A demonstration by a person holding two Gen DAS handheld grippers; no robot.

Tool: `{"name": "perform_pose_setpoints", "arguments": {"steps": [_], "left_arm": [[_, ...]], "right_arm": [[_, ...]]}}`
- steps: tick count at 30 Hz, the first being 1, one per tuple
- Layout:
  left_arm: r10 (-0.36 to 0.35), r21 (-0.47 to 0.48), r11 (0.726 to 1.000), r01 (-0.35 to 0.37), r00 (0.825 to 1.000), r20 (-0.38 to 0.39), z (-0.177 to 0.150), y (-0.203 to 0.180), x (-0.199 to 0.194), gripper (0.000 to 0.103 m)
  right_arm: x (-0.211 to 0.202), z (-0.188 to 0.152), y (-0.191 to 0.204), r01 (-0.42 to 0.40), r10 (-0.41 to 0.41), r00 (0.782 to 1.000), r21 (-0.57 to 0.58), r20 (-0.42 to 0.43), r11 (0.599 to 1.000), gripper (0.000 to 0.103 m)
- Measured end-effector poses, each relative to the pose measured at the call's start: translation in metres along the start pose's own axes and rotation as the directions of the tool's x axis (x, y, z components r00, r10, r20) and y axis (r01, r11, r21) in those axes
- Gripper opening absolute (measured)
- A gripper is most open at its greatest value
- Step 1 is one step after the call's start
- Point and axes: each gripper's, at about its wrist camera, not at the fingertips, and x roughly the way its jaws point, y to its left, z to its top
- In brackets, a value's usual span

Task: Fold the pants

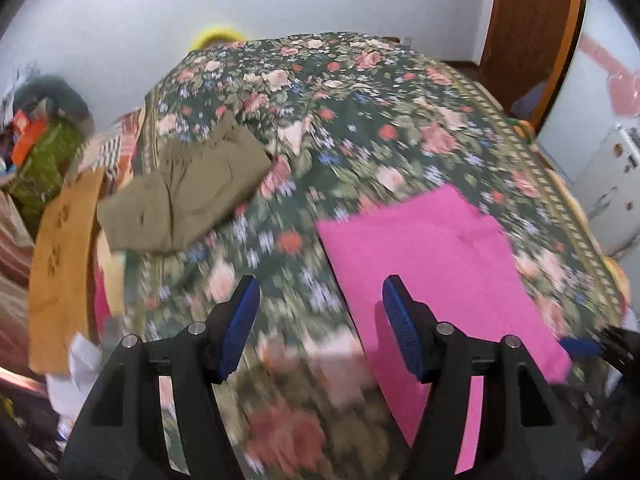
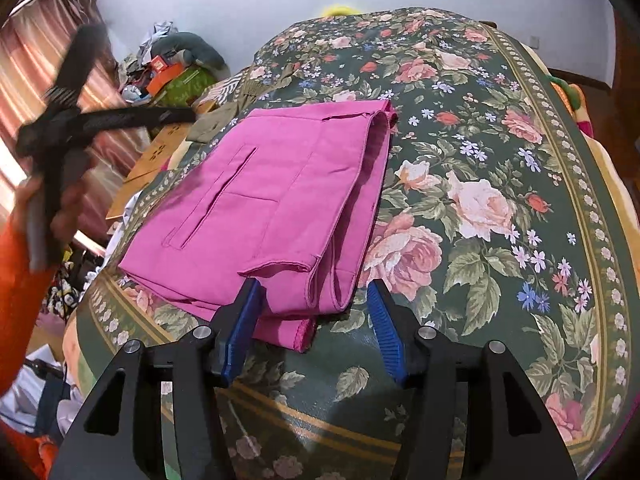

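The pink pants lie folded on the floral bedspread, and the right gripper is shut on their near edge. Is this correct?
Not quite. The pink pants do lie folded on the floral bedspread, but the right gripper is open: the right wrist view shows its blue fingers spread apart on either side of the near edge, gripping nothing.

Pale wall behind bed with dark floral cover. Pink-striped curtain at one side. Wooden door opposite, white fridge beside it. Clutter pile against wall.
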Motion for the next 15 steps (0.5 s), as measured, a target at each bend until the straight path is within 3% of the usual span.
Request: {"name": "perform_pose_setpoints", "arguments": {"steps": [8, 10, 12, 15], "left_arm": [[0.021, 0.121, 0.993, -0.010, 0.995, -0.093, 0.045, -0.019, 0.077, 0.064], [0.048, 0.182, 0.983, -0.029, 0.994, -0.101, 0.043, -0.025, 0.092, 0.064], [0.126, 0.279, 0.956, -0.092, 0.986, -0.108, 0.030, -0.033, 0.108, 0.065], [0.121, 0.290, 0.952, -0.098, 0.990, -0.065, 0.018, -0.028, 0.103, 0.070]], "right_arm": [[-0.021, 0.000, 0.005, 0.026, -0.026, 0.999, 0.001, 0.023, 1.000, 0.053], [-0.024, -0.004, 0.006, 0.017, -0.017, 1.000, -0.002, 0.025, 1.000, 0.058], [-0.022, -0.006, 0.007, 0.039, -0.038, 0.999, -0.030, 0.014, 0.999, 0.058], [-0.012, -0.007, 0.004, 0.066, -0.067, 0.998, -0.053, -0.015, 0.996, 0.058]]}}
